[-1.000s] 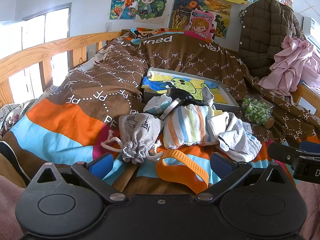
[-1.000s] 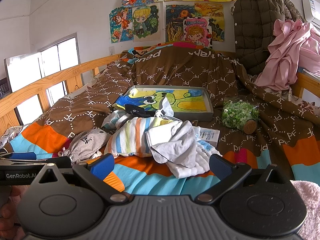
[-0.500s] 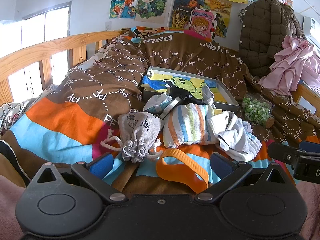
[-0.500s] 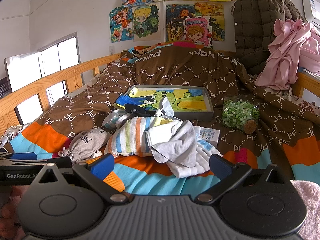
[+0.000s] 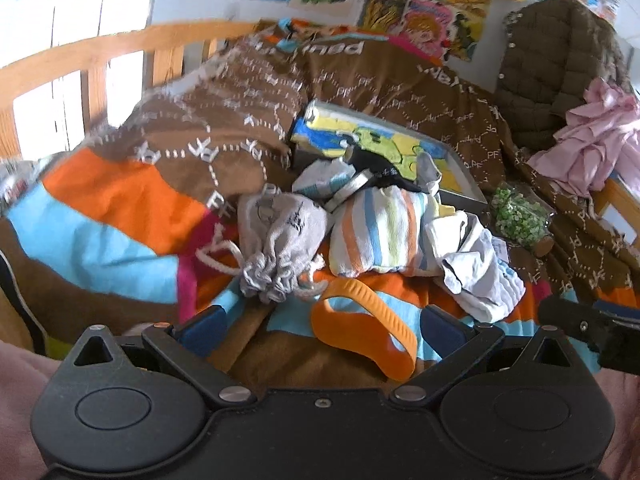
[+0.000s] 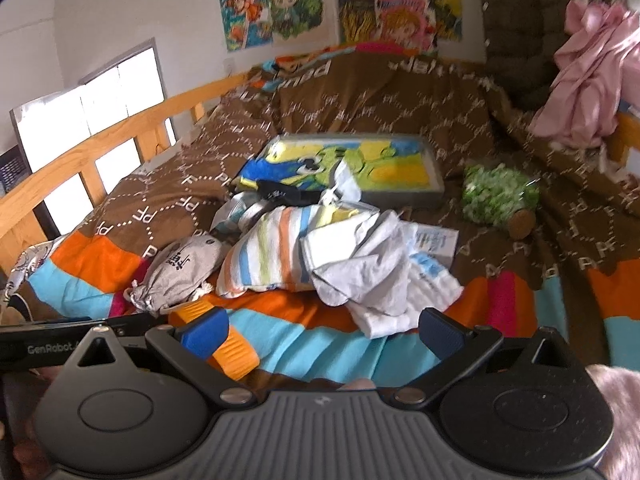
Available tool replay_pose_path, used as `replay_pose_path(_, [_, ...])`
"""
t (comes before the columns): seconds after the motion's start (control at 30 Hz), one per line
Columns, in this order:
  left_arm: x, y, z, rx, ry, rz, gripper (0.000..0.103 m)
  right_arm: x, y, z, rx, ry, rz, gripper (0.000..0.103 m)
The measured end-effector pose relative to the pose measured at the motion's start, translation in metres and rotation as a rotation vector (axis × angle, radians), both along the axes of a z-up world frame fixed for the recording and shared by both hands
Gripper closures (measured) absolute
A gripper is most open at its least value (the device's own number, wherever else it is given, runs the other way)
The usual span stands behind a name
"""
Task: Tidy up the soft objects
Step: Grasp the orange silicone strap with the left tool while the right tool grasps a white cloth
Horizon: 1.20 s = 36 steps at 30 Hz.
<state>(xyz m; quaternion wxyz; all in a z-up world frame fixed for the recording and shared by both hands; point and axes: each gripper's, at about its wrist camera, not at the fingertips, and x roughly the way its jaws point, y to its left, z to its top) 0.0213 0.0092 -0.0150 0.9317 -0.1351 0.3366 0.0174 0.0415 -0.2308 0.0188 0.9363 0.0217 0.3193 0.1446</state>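
My left gripper (image 5: 320, 326) and right gripper (image 6: 322, 332) both stand wide apart, empty. The grey drawstring cloth pouch (image 5: 280, 236) lies near-left on the bed, beside the striped towel bundle (image 5: 380, 236). It looks light and limp; I would pinch its gathered neck.

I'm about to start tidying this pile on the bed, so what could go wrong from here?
1. The white cloth overlaps the striped cloth; pulling one may drag the other along.
2. The drawstring pouch has loose cords beside the orange band, so the open left gripper could snag them.
3. The jar of green bits lies on its side on the rumpled quilt; tugging fabric nearby might roll it.
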Motion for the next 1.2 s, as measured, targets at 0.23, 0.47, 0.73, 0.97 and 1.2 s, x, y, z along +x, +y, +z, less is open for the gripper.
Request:
replay_pose_path(0.23, [0.03,0.004,-0.014,-0.118,0.073,-0.002,0.001,0.054,-0.008,0.002,0.07,0.121,0.054,0.0])
replay_pose_path(0.47, [0.061,0.009,-0.034,-0.186,0.145,0.046,0.001,0.105,-0.012,-0.004,0.104,0.205,0.097,0.0])
replay_pose_path(0.73, [0.082,0.012,-0.052,-0.246,0.166,0.038,0.004,0.148,-0.007,-0.026,0.087,0.311,0.131,0.0])
replay_pose_path(0.97, [0.092,0.004,-0.059,-0.229,0.141,-0.016,0.02,0.173,-0.004,-0.044,0.063,0.363,0.109,0.0])
replay_pose_path(1.2, [0.092,0.006,-0.062,-0.264,0.116,-0.032,0.047,0.188,-0.014,-0.057,0.046,0.376,0.036,0.007])
